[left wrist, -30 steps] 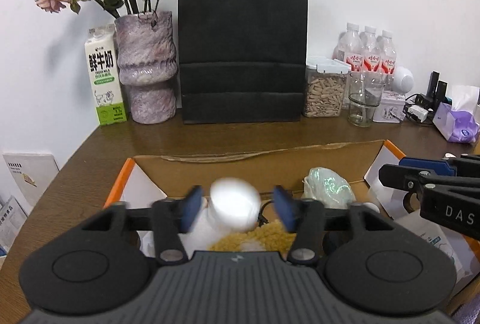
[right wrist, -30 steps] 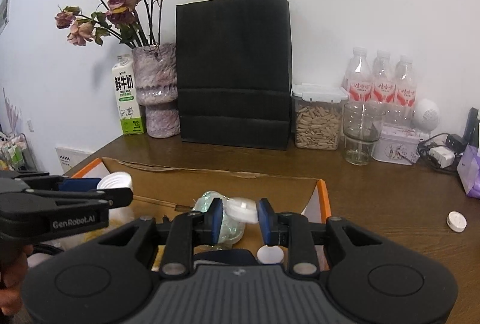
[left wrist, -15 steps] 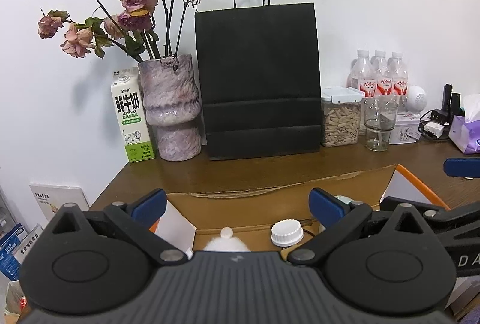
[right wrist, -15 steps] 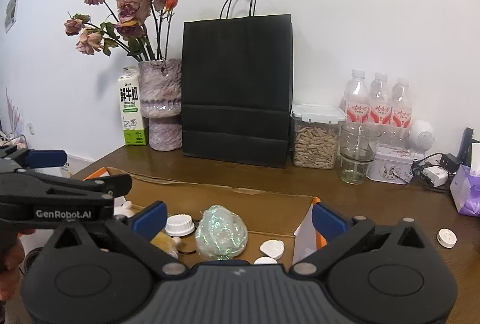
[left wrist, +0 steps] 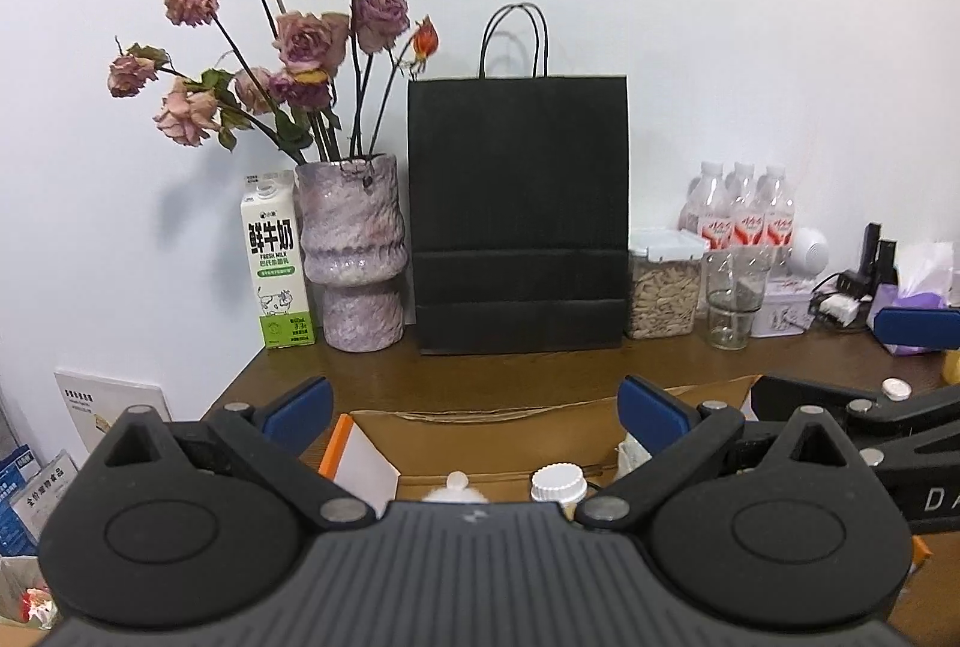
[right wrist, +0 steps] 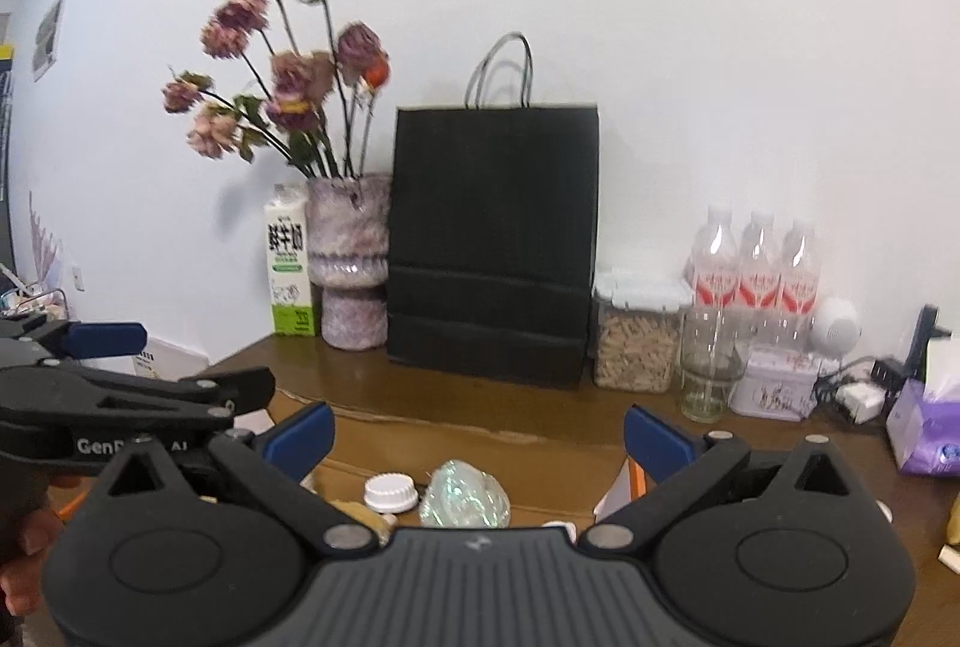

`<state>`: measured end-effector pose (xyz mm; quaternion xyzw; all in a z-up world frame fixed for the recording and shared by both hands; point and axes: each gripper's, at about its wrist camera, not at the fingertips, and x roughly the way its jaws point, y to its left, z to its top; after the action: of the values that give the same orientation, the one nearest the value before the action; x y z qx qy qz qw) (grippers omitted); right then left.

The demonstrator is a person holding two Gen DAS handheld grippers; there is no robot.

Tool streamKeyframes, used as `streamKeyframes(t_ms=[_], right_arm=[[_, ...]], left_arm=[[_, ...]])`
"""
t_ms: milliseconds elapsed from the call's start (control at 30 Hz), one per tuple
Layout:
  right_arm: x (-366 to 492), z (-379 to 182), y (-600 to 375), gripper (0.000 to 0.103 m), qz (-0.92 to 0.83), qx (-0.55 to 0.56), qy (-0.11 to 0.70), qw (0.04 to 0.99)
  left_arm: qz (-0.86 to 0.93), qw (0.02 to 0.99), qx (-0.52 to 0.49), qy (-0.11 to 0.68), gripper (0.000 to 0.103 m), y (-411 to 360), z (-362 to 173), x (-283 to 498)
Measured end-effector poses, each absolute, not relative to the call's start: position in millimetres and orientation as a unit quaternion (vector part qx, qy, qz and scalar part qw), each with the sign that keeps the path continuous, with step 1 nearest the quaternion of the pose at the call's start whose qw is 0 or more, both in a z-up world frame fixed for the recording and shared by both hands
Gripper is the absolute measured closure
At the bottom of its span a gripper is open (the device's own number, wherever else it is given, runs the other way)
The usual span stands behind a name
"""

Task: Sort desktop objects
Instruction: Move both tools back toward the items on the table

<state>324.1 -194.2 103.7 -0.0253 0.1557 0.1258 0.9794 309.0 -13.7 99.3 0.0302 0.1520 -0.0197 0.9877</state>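
Note:
An open cardboard box (left wrist: 480,419) with orange flap edges lies on the brown desk just beyond both grippers. Inside it I see a white ribbed-cap bottle (left wrist: 558,482) (right wrist: 390,492), a small white piece (left wrist: 456,480) and a shiny crumpled wrapper (right wrist: 462,494). My left gripper (left wrist: 477,410) hovers above the box's near side, open, with nothing between its blue pads. My right gripper (right wrist: 478,440) is also open and empty, above the box's right half. Each shows in the other's view: the right gripper (left wrist: 840,359) and the left gripper (right wrist: 192,359), held by a hand (right wrist: 24,539).
Along the wall stand a milk carton (left wrist: 276,263), a vase of dried roses (left wrist: 351,251), a black paper bag (left wrist: 519,215), a seed container (left wrist: 663,287), a glass (left wrist: 729,299), water bottles (left wrist: 744,215), a tin (right wrist: 774,383) and a tissue pack (right wrist: 924,425). A white cap (left wrist: 894,388) lies on the desk.
Both grippers have opened wide, letting go of the white items they held, which now lie in the box. Both have risen and tilted up, so more wall shows.

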Motion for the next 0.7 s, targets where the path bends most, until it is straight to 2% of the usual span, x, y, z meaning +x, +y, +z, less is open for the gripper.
streamKeyframes(t_ms=[367,700], right_arm=[[260,124,-182,0.000,0.143,-0.051,0.136,0.979],[208,104,-169,0.000,0.144,-0.072,0.154,0.975]], left_arm=[[-0.026,0.991,0.011,0.129,0.000,12,116,247],[-0.017,0.988,0.004,0.151,0.000,37,95,204]])
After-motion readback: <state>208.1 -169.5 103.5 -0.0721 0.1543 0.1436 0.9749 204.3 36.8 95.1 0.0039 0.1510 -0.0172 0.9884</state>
